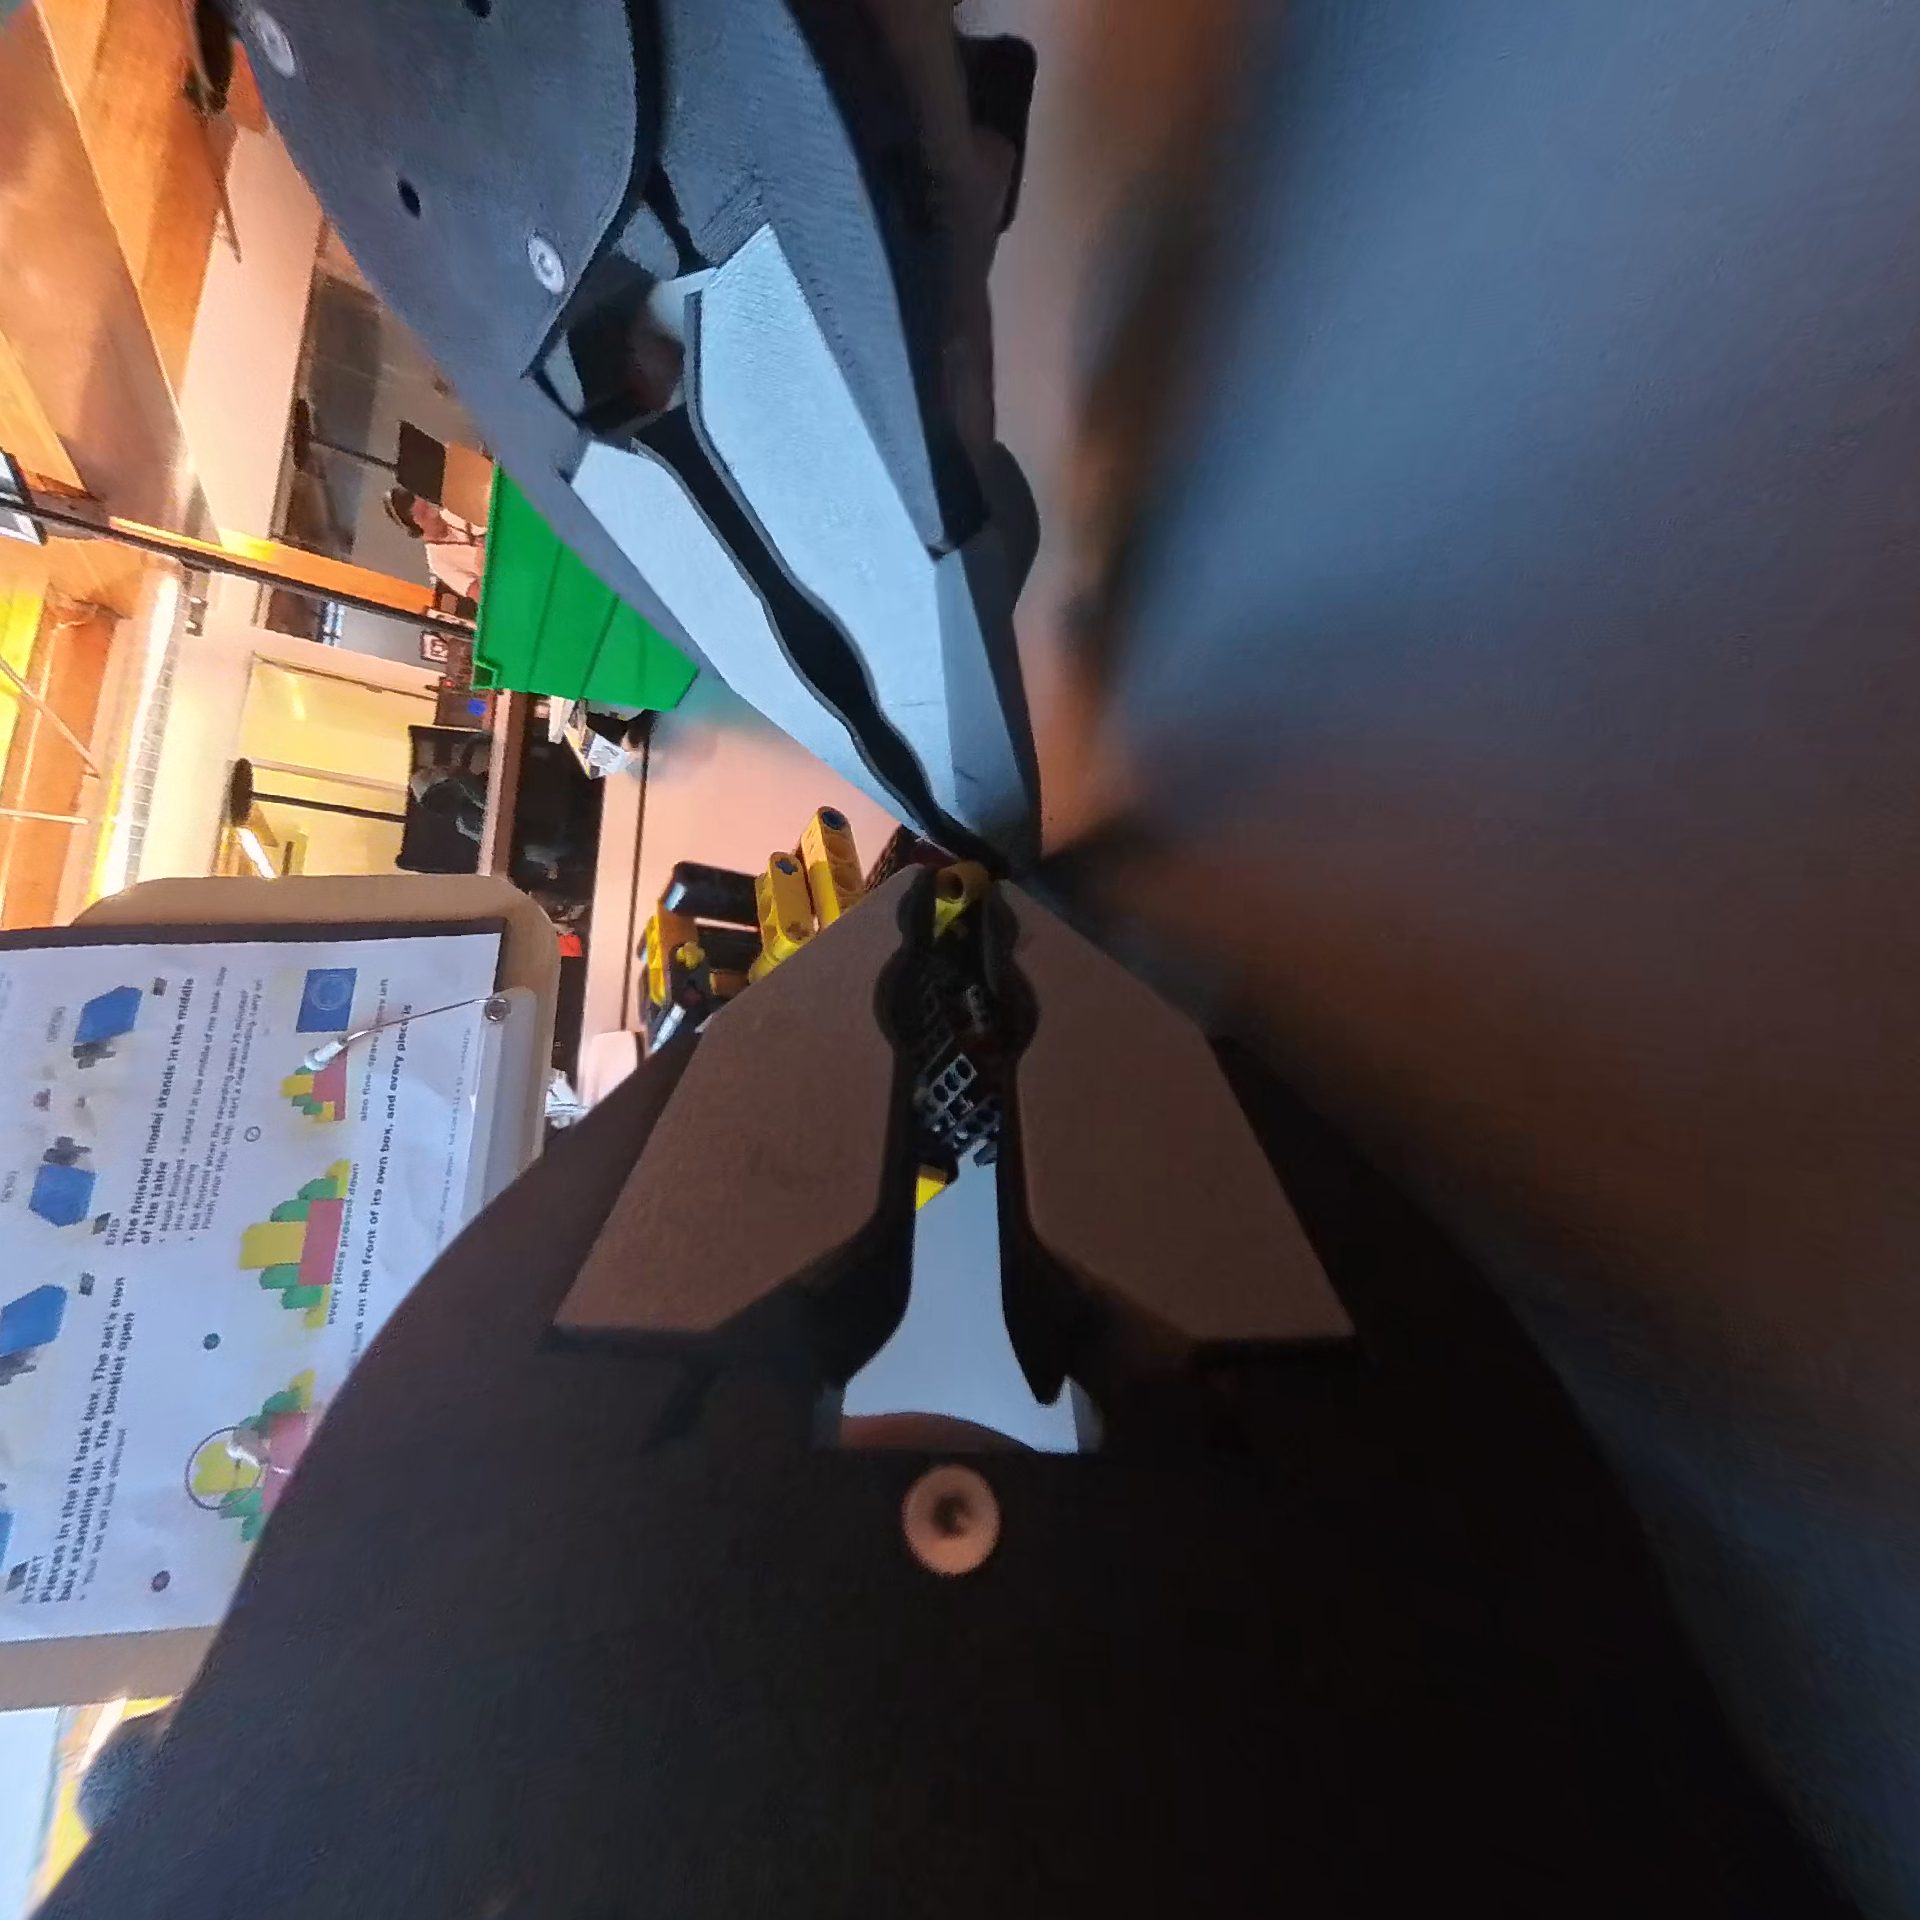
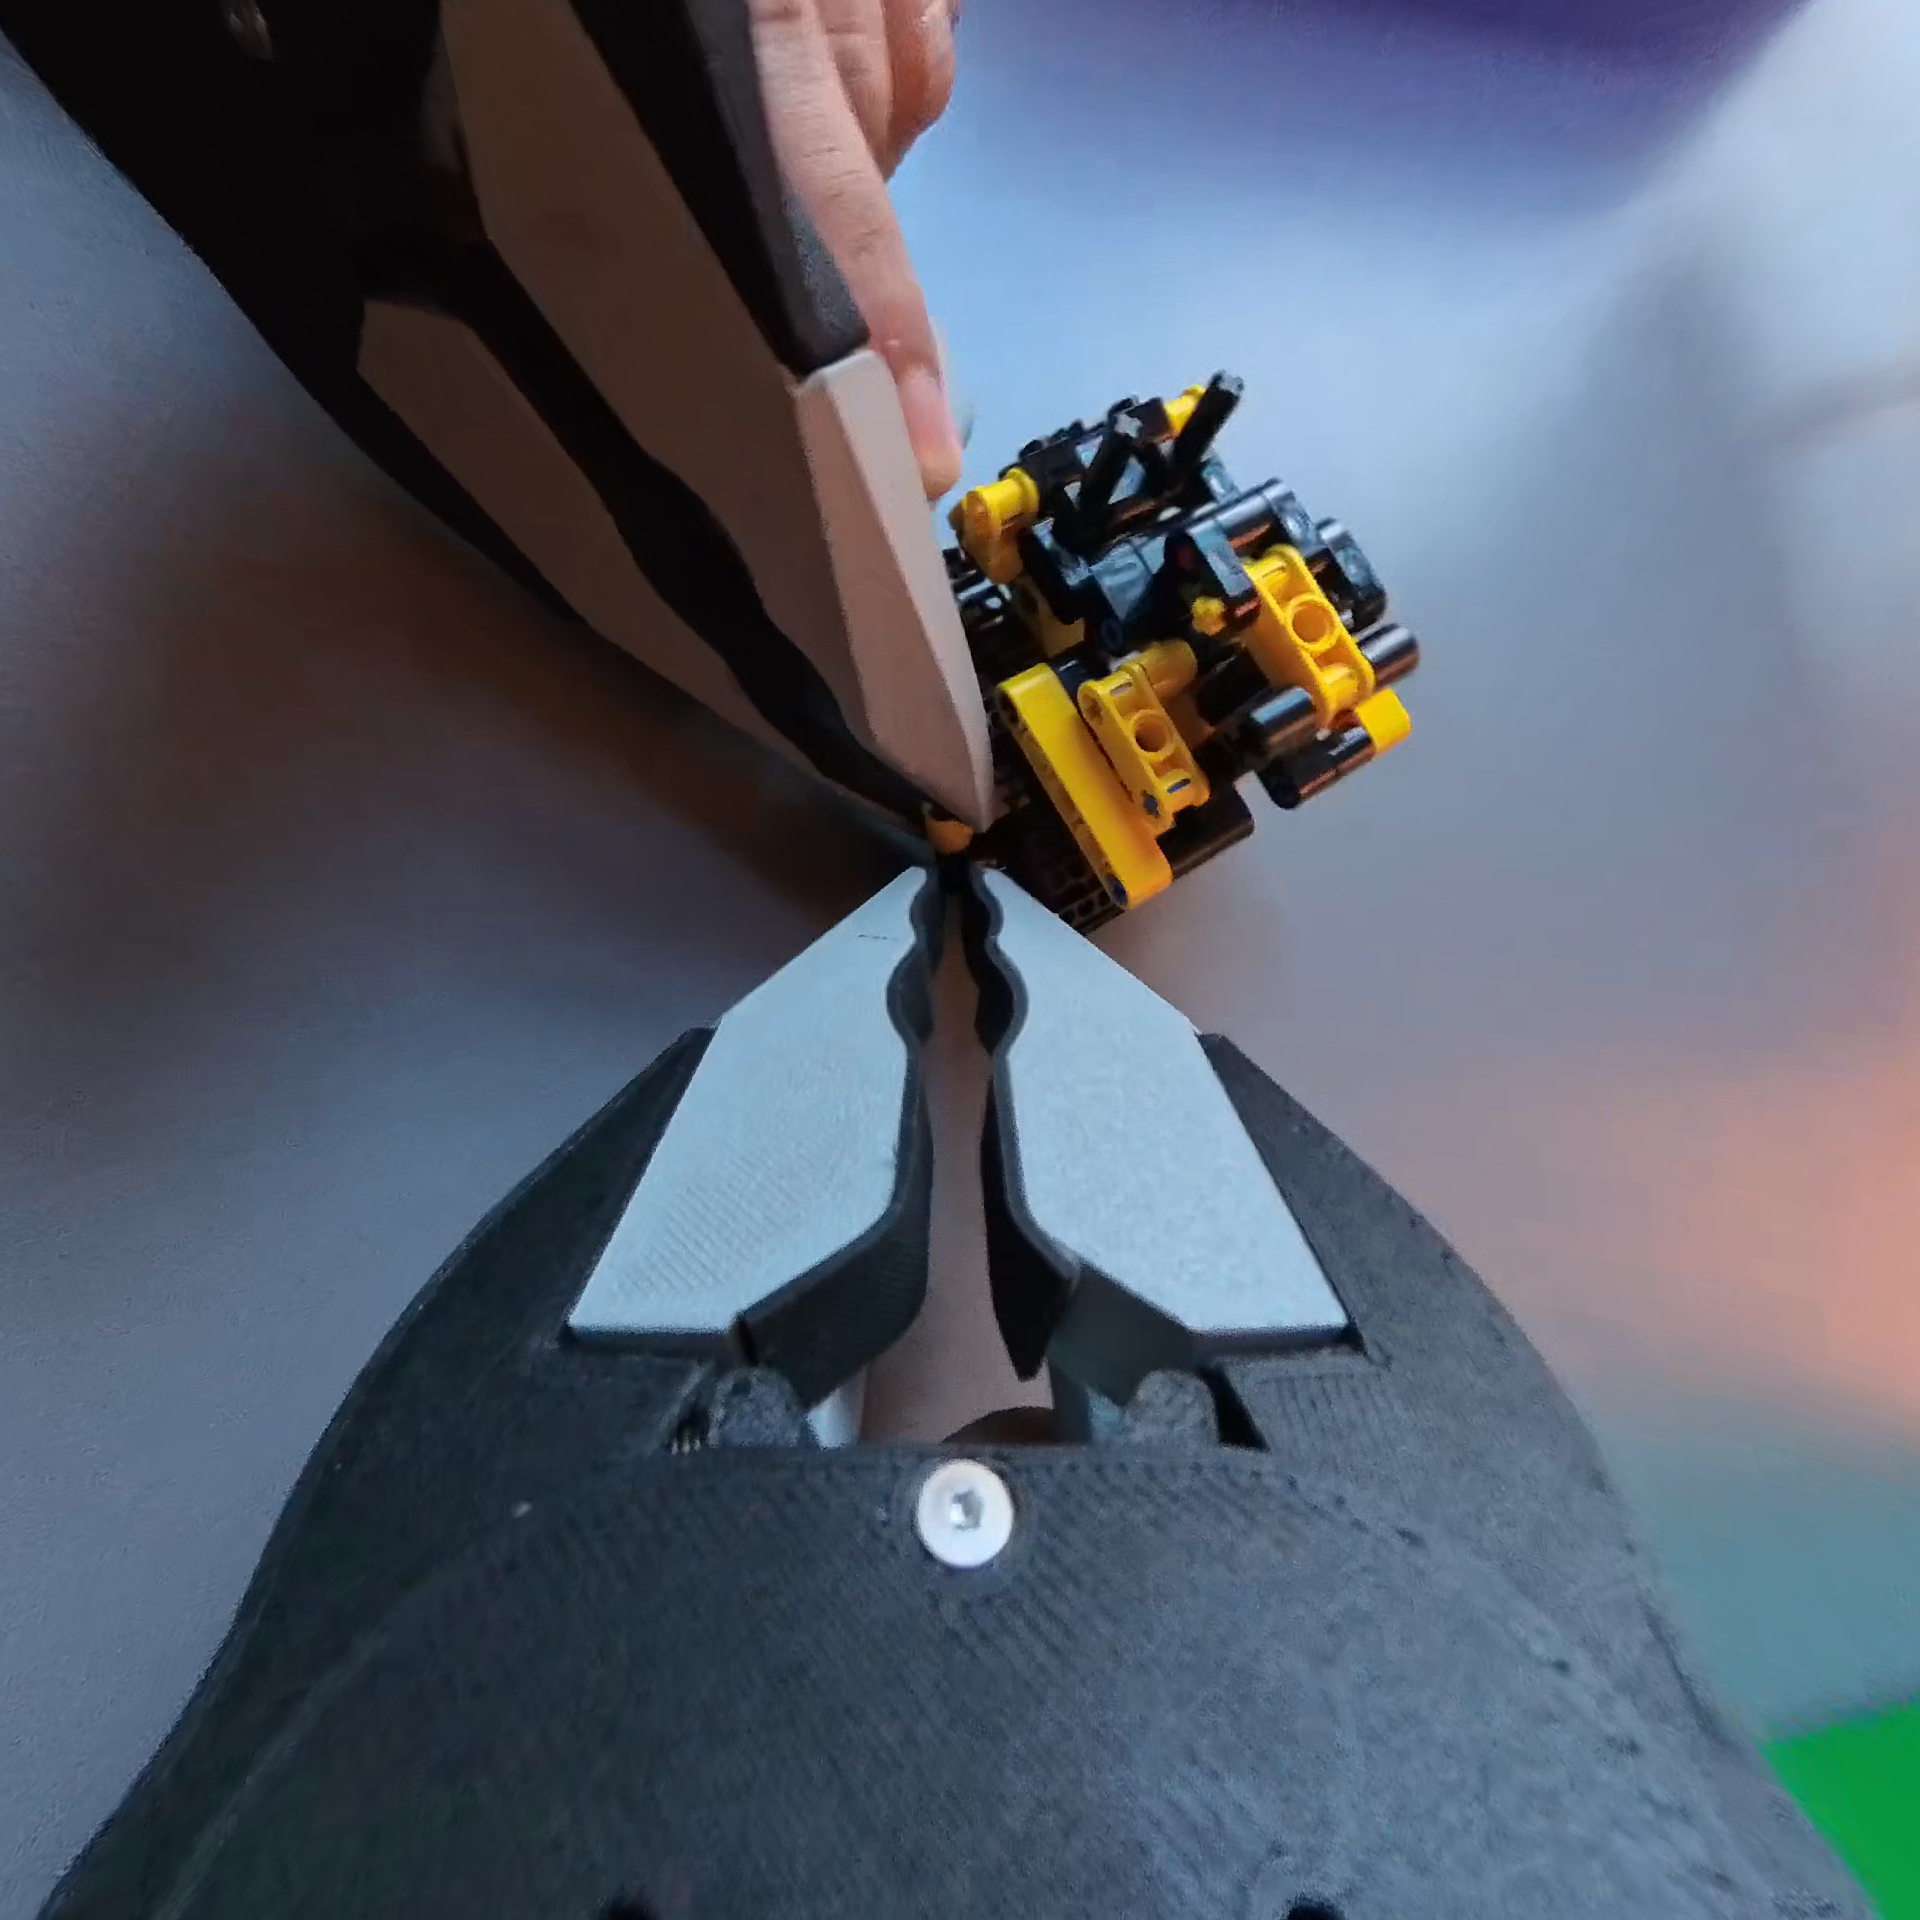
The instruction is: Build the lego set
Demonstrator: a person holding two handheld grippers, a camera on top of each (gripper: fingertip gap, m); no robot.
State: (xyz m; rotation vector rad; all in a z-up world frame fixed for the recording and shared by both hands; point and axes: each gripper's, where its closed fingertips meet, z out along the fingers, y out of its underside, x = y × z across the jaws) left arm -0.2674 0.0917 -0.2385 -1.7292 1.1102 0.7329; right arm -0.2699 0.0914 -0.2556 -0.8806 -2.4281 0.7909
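A black and yellow lego vehicle model (image 2: 1174,665) is held off the grey table (image 2: 312,727). My left gripper (image 1: 961,935), with tan pads, is shut on the model's black frame (image 1: 956,1081); in the right wrist view it reaches in from the upper left (image 2: 961,800). My right gripper (image 2: 954,883), with grey pads, is closed tip to tip against the left one, pinching a small yellow piece (image 2: 945,829) at the model's end. In the left wrist view it comes from the upper left (image 1: 992,842) onto that yellow piece (image 1: 956,896).
A printed instruction sheet (image 1: 249,1247) on a pale board stands at the left. A green bin (image 1: 561,613) sits behind it. A person's hand (image 2: 883,260) holds the left gripper. Green also shows at the lower right corner (image 2: 1839,1829).
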